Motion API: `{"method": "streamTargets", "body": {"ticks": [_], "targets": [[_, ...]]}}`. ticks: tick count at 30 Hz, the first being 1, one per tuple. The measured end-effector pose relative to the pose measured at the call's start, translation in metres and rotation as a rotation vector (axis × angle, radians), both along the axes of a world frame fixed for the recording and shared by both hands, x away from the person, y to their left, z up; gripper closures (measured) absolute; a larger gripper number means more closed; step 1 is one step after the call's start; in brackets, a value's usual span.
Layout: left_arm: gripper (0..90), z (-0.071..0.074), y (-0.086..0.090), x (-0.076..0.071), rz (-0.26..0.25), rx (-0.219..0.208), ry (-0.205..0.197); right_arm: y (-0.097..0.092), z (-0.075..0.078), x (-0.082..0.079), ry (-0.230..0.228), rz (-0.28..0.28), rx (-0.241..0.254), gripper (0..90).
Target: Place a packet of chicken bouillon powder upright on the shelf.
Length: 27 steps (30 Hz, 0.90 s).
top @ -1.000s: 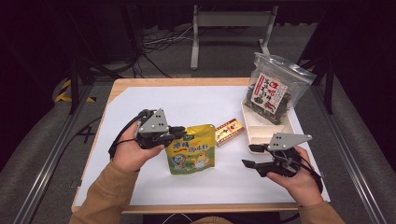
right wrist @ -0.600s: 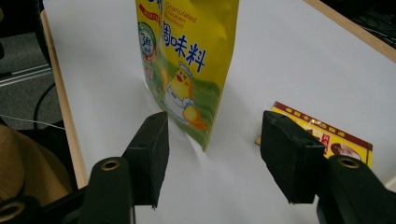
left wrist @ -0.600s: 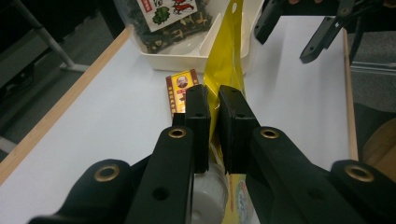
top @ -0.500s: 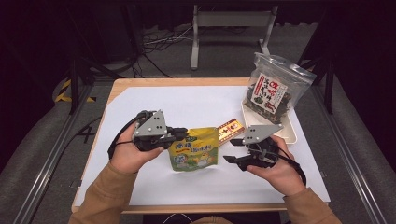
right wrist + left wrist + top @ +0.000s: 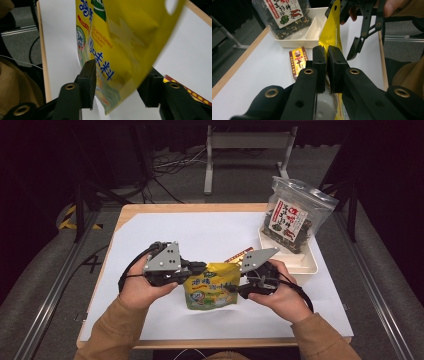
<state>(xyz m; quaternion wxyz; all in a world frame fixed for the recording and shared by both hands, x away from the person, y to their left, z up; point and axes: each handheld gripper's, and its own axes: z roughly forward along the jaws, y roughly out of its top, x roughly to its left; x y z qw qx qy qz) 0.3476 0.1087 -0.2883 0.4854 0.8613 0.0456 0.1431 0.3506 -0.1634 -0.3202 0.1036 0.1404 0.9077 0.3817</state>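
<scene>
Yellow pouch (image 5: 212, 291) is held up just over the white sheet (image 5: 150, 240) near the table's front edge, the left gripper (image 5: 197, 268) pinching its left edge with jaws pressed together, while the right gripper (image 5: 240, 282) has just been closing its jaws around the pouch's other side, though they don't press on it yet. Just behind lies a small red-and-yellow box (image 5: 298, 61), and beyond it the white tray (image 5: 310, 262) with a seaweed bag (image 5: 292, 217) by the right edge; the sheet's left and back are open.
</scene>
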Motion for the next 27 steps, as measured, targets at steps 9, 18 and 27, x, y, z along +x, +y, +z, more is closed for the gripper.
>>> {"method": "streamTargets", "body": {"ticks": [9, 18, 27], "targets": [[85.2, 0.0001, -0.0001, -0.001, -0.011, -0.015, 0.001, 0.0073, -0.0015, 0.0042, 0.035, 0.065, -0.002, 87.2], [83.4, -0.0004, 0.0011, 0.0014, -0.017, -0.042, 0.032, 0.0062, 0.0013, 0.0005, 0.044, 0.068, -0.006, 89.8], [62.2, 0.0004, 0.0048, 0.0019, -0.001, -0.09, 0.061, 0.0009, 0.0051, -0.0003, 0.076, 0.065, 0.006, 90.0]]}}
